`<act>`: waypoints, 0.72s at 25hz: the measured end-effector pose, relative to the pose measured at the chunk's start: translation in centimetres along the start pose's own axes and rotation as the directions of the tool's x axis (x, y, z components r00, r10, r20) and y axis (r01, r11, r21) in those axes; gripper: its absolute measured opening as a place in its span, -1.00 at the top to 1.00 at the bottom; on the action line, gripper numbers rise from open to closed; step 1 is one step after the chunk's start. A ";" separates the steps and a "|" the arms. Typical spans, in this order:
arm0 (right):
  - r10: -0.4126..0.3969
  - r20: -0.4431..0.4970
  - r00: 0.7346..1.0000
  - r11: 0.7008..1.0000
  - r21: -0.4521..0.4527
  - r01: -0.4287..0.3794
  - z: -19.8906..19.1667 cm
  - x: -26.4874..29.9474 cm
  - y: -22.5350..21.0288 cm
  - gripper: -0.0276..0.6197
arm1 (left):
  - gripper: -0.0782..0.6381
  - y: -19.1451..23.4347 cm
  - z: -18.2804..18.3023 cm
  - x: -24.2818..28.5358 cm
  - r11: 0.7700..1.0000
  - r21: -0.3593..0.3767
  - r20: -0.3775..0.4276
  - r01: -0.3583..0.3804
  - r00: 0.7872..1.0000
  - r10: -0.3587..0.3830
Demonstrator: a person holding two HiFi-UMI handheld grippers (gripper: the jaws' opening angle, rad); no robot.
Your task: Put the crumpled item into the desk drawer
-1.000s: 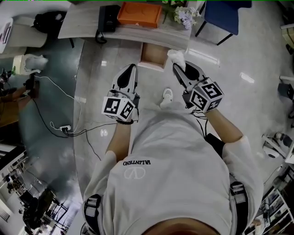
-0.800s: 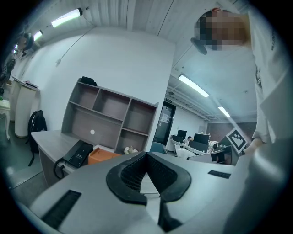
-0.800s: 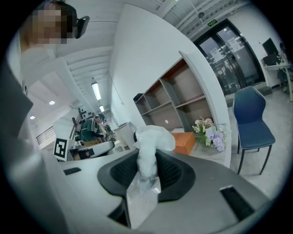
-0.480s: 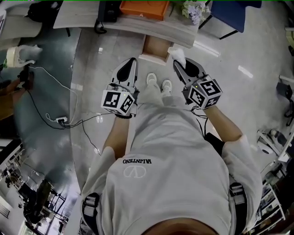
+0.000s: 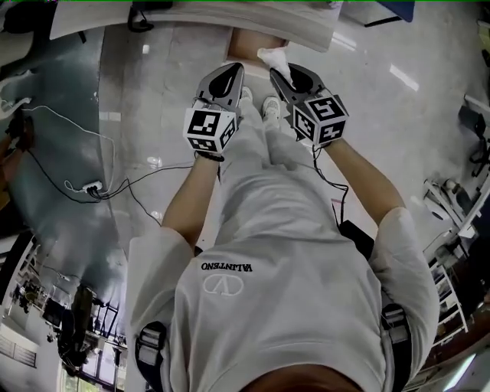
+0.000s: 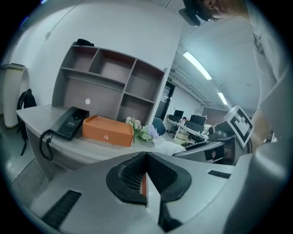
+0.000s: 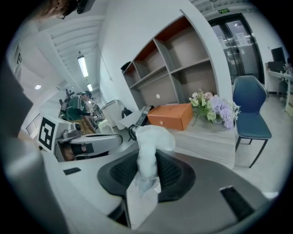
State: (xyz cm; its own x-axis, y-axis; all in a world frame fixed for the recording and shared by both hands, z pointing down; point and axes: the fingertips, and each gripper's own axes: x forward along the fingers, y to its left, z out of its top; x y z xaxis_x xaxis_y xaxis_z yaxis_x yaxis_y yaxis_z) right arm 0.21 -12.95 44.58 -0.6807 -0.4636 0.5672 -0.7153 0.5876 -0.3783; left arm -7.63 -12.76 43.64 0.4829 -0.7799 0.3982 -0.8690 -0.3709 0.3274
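In the head view the crumpled white tissue (image 5: 272, 58) sticks out of my right gripper (image 5: 280, 74), which is shut on it. It hangs just in front of the open brown desk drawer (image 5: 246, 41), below the desk edge (image 5: 191, 14). In the right gripper view the tissue (image 7: 152, 137) is pinched between the dark pads of the right gripper (image 7: 149, 157). My left gripper (image 5: 227, 79) is held level beside it. Its jaws (image 6: 146, 160) are pressed together with nothing between them.
On the desk stand an orange box (image 6: 108, 130), a black phone (image 6: 67, 123) and flowers (image 7: 214, 108), with a shelf unit (image 6: 110, 77) behind. A blue chair (image 7: 250, 110) stands at the desk's right end. Cables and a power strip (image 5: 92, 186) lie on the floor at left.
The person has stepped toward the desk. Both grippers have moved forward and closer together, and the tissue now hangs near the drawer. The grip on the tissue is unchanged.
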 end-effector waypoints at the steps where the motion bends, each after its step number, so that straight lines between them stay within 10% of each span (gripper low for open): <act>1: -0.009 -0.013 1.000 1.000 -0.004 0.009 -0.8 0.8 -0.5 0.59 | 0.79 0.1 -1.1 0.7 1.000 -0.007 -0.019 0.000 1.000 0.000; 18: -0.073 -0.147 0.986 0.997 0.026 0.078 -12.4 11.9 -7.1 0.59 | 0.79 4.6 -15.1 10.1 0.982 -0.143 -0.176 -0.126 0.979 0.101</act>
State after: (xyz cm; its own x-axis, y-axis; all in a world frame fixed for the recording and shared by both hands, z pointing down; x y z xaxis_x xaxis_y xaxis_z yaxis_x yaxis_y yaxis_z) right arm -0.80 -14.42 63.08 -0.5959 -0.4033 0.6945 -0.7700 0.5325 -0.3515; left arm -5.14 -14.72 62.08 0.4044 -0.7125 0.5734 -0.8987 -0.1933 0.3937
